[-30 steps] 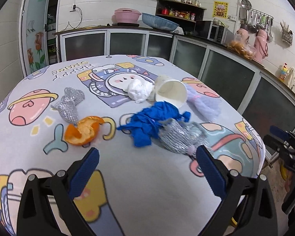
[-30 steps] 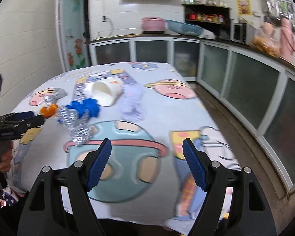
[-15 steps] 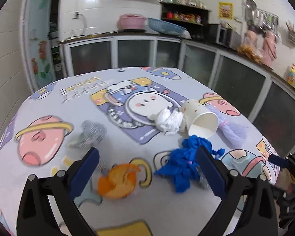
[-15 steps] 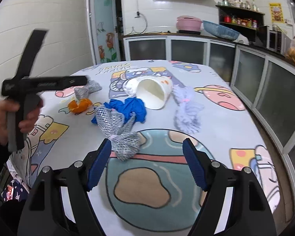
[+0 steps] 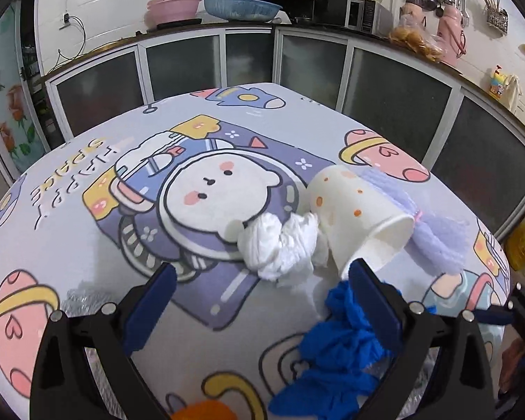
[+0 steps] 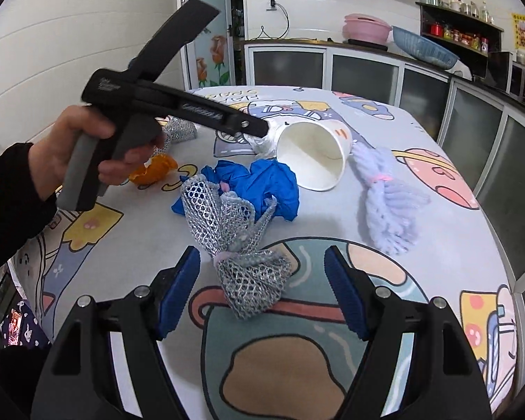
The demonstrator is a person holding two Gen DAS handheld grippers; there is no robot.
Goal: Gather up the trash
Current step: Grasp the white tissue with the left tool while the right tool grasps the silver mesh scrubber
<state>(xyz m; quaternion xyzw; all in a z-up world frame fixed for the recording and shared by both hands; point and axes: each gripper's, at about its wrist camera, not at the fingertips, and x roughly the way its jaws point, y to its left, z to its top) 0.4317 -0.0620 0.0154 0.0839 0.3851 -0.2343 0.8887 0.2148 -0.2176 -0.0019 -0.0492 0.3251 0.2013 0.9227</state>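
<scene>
Trash lies on a cartoon tablecloth. In the left wrist view my left gripper is open, just short of a crumpled white tissue. A tipped paper cup lies to its right, with a lilac yarn bundle behind and a blue glove under my right finger. In the right wrist view my right gripper is open around a silver mesh scrubber. Beyond it lie the blue glove, the cup, the yarn and an orange peel. The left gripper's body hovers over the table's left.
Kitchen cabinets ring the table on the far and right sides. A second silver scrubber lies behind the left gripper. The table edge drops off at the right. A yellow container stands on the floor at right.
My left gripper has moved forward over the table toward the tissue and cup. My right gripper has moved in until its fingers flank the silver mesh scrubber.
</scene>
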